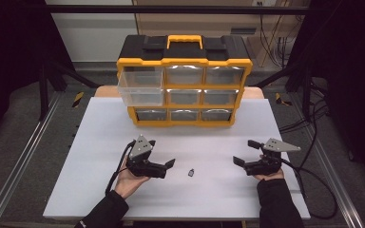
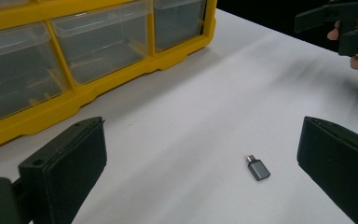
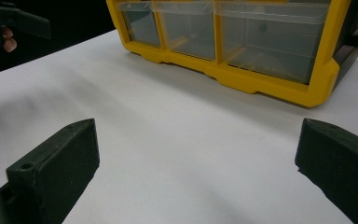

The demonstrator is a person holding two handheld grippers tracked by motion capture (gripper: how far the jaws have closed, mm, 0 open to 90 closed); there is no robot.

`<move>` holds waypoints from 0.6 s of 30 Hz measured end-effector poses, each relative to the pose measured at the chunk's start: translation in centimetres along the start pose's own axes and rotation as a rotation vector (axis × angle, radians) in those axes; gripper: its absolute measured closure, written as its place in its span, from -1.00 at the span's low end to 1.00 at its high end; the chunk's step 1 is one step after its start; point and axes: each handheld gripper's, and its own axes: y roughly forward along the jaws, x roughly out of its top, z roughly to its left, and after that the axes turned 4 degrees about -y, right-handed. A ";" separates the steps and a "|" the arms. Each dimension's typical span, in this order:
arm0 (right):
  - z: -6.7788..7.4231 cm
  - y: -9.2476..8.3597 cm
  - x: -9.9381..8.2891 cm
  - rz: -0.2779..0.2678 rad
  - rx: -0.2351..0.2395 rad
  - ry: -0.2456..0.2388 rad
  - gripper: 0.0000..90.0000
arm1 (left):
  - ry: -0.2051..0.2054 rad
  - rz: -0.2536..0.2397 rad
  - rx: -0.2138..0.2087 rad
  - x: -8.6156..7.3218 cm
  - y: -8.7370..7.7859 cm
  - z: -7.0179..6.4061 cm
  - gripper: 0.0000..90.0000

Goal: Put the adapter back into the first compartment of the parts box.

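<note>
Sleeves of dark fabric enter from the near edge in the high view, each hand carrying one hand-held gripper over the white surface (image 1: 100,190). Left hand-held gripper (image 1: 160,153): jaws spread apart, nothing between the pads, held just above the surface and angled toward the middle. Right hand-held gripper (image 1: 244,152): jaws likewise apart and empty, pointing inward toward the left one; a grey three-cornered plate sits on top of it. The two stand well apart.

Between them, nearer the left hand-held gripper, lies a small grey adapter (image 1: 190,172) flat on the surface, touching neither tool. In the left gripper view the adapter (image 2: 258,167) sits ahead of the open jaws and closer to the right-hand pad, its metal plug end pointing away from the camera (apparently a USB-type plug, though it is too small to confirm).

Farther back stands a yellow-and-black organiser (image 1: 184,80) with a yellow carry handle and three rows of clear drawers. The drawer (image 1: 140,86) at the left of the upper rows is pulled out toward the person; the remaining drawers sit closed. Contents of the drawers cannot be made out. Cables trail off the surface at the right.
</note>
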 end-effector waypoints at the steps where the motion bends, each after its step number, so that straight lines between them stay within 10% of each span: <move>1: 0.0 0.0 0.0 0.001 -0.001 -0.001 -0.99 | 0.004 0.001 0.001 0.1 0.1 -0.1 -0.99; 18: 0.0 -0.1 0.0 -0.003 0.000 -0.002 -0.99 | 0.029 0.028 -0.014 1.0 1.9 -2.0 -0.99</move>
